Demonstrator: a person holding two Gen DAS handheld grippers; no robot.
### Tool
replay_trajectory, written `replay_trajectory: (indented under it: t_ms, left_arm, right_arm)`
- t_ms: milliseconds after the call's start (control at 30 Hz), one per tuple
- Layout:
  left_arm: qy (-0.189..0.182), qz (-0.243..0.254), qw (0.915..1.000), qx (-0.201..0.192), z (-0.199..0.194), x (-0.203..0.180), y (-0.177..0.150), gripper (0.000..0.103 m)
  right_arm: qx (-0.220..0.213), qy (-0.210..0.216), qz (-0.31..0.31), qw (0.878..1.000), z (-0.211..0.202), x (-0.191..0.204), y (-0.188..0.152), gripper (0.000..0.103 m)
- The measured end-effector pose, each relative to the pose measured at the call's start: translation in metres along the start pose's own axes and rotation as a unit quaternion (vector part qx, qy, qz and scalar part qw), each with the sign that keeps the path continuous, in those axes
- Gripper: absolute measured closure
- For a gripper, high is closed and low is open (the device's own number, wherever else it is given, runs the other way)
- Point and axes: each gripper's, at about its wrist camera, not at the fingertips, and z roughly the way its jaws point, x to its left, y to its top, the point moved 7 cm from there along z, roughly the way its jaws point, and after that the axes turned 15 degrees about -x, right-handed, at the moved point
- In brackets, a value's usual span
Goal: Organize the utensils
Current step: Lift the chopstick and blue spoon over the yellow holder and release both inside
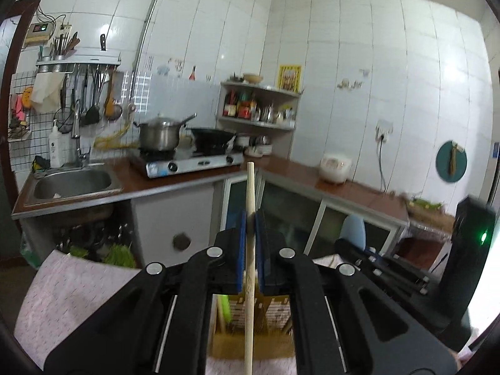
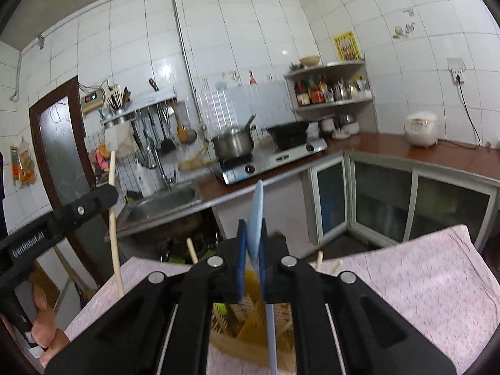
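Tongs first: my left tongs (image 1: 250,218) are clenched on a wooden stick (image 1: 250,250), its pale shaft running between the blue pads (image 1: 242,250) and rising past their tips, with the lower end dropping out of sight at the bottom of the left wrist view. My right tongs (image 2: 254,234) are clamped on a light blue utensil (image 2: 256,215), its rounded blade standing above the pads and its thin handle hanging down below them. In the right wrist view I also see my left tongs at the left, gripped by a hand (image 2: 43,328), with the stick held nearly upright.

Just beneath both tongs sits a woven bamboo basket (image 2: 250,318) on a pink patterned cloth (image 2: 406,281) that covers the near tabletop. Two more wooden handles (image 2: 192,254) poke up beside the basket.

Farther off, a brown kitchen tabletop (image 1: 312,172) carries a steel sink (image 1: 72,182) at the left, a gas stove (image 1: 187,161) with a steel pot (image 1: 159,136) and a black wok (image 1: 212,136), and a white rice cooker (image 1: 336,167) at the right. A corner shelf (image 1: 259,103) holds bottles, and ladles hang on a wall rack (image 1: 78,59) above the sink.
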Motion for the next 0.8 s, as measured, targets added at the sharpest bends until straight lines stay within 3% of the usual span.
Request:
replay_trajectory:
  t_ms: [200, 600, 700, 800]
  left_arm:
    - [-0.014, -0.018, 0.9989, -0.040, 0.026, 0.008, 0.000, 0.099]
    - [-0.005, -0.010, 0.9986, -0.051, 0.063, 0.021, -0.054, 0.099]
    - [-0.009, -0.016, 0.9984, -0.054, 0.066, 0.022, -0.052, 0.099]
    - [-0.016, -0.024, 0.9964, -0.079, 0.059, 0.018, -0.028, 0.099]
  right_arm:
    - [-0.053, 0.009, 0.020, 0.998, 0.012, -0.012, -0.002, 0.096]
    - [-0.066, 0.017, 0.017, 0.998, 0.031, -0.023, -0.035, 0.096]
    - [-0.064, 0.014, 0.008, 0.998, 0.033, -0.024, -0.040, 0.096]
    - [-0.073, 0.014, 0.005, 0.997, 0.029, -0.022, -0.034, 0.096]
